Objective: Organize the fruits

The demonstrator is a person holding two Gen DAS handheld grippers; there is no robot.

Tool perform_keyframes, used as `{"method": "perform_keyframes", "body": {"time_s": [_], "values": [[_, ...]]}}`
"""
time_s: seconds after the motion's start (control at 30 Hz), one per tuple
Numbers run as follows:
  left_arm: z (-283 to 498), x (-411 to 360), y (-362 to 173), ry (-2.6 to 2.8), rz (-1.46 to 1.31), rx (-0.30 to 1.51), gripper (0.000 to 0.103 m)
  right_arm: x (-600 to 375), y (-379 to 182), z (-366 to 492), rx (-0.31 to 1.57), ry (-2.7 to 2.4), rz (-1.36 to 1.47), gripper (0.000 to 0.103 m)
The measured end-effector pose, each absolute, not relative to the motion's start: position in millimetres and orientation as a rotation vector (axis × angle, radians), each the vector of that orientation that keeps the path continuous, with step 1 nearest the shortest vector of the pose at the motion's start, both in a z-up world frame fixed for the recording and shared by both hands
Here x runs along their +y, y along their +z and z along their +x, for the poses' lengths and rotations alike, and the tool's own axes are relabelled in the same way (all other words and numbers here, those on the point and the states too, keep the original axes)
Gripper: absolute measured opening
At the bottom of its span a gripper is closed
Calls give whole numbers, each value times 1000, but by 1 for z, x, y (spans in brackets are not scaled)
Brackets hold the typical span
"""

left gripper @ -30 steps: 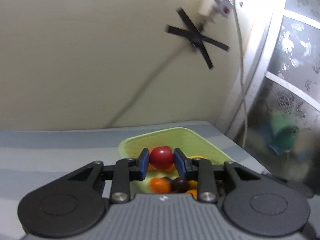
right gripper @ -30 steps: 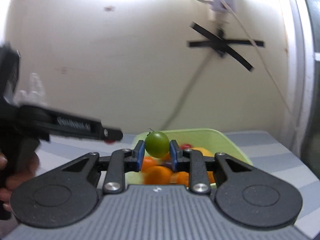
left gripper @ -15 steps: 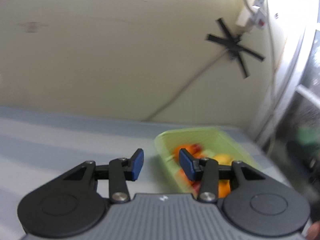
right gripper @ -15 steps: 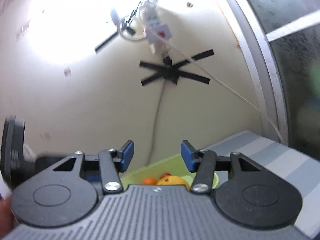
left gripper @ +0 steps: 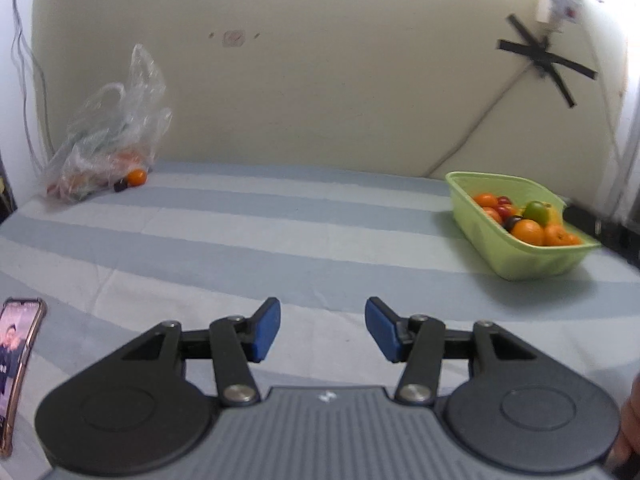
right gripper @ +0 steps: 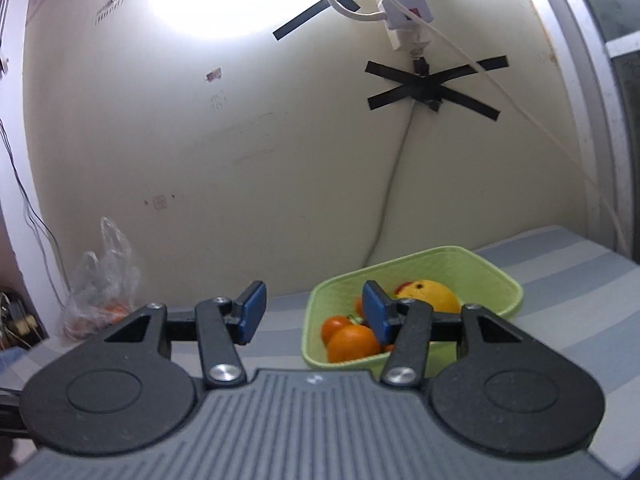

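Observation:
A light green tray [left gripper: 532, 264] holds oranges, red tomatoes and a green tomato [left gripper: 535, 211] at the right of the striped cloth. My left gripper [left gripper: 322, 328] hangs over bare cloth well left of the tray, its jaws opening with nothing between them. A clear plastic bag [left gripper: 106, 136] with more fruit leans on the wall at the far left, an orange [left gripper: 137, 176] and a dark fruit at its mouth. In the right wrist view my right gripper [right gripper: 314, 312] stands open and empty just before the green tray [right gripper: 480, 268], which holds oranges [right gripper: 352, 342] and a yellow fruit [right gripper: 430, 294].
A phone [left gripper: 16, 364] lies on the cloth at the near left. The striped cloth [left gripper: 280, 240] reaches back to a cream wall with black tape crosses and a cable. A power strip [right gripper: 404, 12] hangs on the wall. The plastic bag [right gripper: 102, 292] shows at the left.
Both grippers let go of their tomatoes, red from the left, green from the right, and now stand open. The left one swung left away from the tray; the green tomato lies in the tray.

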State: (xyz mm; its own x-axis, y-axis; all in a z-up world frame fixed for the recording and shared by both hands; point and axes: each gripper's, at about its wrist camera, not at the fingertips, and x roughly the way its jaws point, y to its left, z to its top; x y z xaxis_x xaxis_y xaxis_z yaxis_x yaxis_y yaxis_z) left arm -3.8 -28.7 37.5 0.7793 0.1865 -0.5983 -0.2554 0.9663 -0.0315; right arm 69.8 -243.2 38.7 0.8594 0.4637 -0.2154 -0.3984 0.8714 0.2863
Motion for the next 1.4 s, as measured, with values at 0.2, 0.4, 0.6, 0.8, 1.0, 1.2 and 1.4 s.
{"method": "perform_keyframes", "body": {"time_s": [0.2,0.4,0.6,0.8,1.0,1.2,1.4], "values": [[-26,-45,42,169,-59,587,52,-276,30,25,374,388,276,56],[-59,-44,38,150,-51,572,61,-280,34,-21,402,399,351,61],[-83,-32,37,190,-56,553,97,-260,37,-54,421,445,375,68],[-97,-21,40,240,-53,525,103,-242,38,-68,441,443,384,72],[-105,-12,38,239,-62,534,103,-235,38,-73,471,436,387,73],[-116,-10,42,266,-46,509,103,-230,39,-80,481,442,383,74],[-132,-18,52,296,5,440,103,-229,43,-91,463,451,372,75]]}}
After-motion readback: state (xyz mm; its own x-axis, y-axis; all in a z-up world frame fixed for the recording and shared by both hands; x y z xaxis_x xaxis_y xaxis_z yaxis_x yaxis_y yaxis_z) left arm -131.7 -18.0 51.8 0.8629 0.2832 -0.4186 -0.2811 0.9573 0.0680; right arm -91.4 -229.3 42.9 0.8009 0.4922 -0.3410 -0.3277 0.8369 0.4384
